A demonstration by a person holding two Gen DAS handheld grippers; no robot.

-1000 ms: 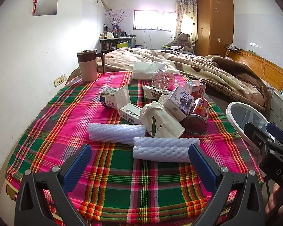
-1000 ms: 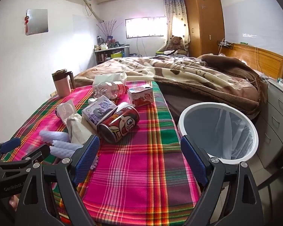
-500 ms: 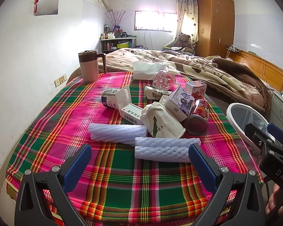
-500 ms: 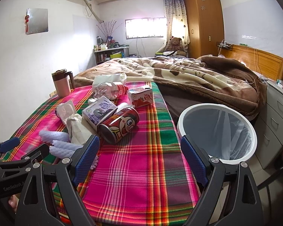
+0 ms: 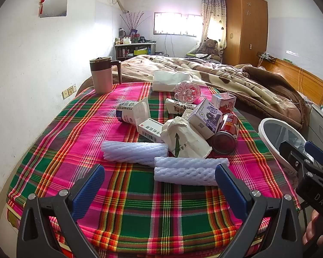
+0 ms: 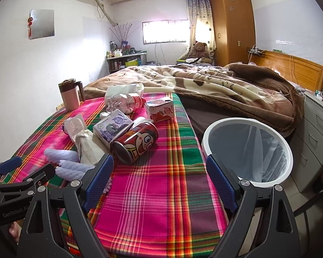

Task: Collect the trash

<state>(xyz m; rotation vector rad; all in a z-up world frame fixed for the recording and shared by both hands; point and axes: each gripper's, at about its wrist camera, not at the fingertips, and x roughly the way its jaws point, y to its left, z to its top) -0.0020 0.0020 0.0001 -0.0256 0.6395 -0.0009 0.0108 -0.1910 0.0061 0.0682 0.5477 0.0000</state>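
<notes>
A heap of trash lies on the plaid cloth [image 5: 140, 197]: two white foam sleeves [image 5: 189, 171], a crumpled paper cup [image 5: 185, 139], a red can [image 5: 226, 133], milk cartons [image 5: 204, 116], a medicine box [image 5: 150, 130] and a clear plastic bottle [image 5: 186, 92]. My left gripper [image 5: 159, 185] is open and empty, just short of the nearer foam sleeve. My right gripper [image 6: 159, 180] is open and empty, near the red can [image 6: 135, 142], with the white bin [image 6: 247, 152] to its right.
A pink mug with a brown lid [image 5: 102, 75] stands at the cloth's far left corner. A tissue pack [image 5: 170, 79] lies behind the trash. A brown blanket [image 6: 215, 86] covers the bed beyond. A drawer unit [image 6: 316, 133] stands behind the bin.
Both grippers stay open and have barely moved; the views shift very slightly. Nothing on the cloth has moved.
</notes>
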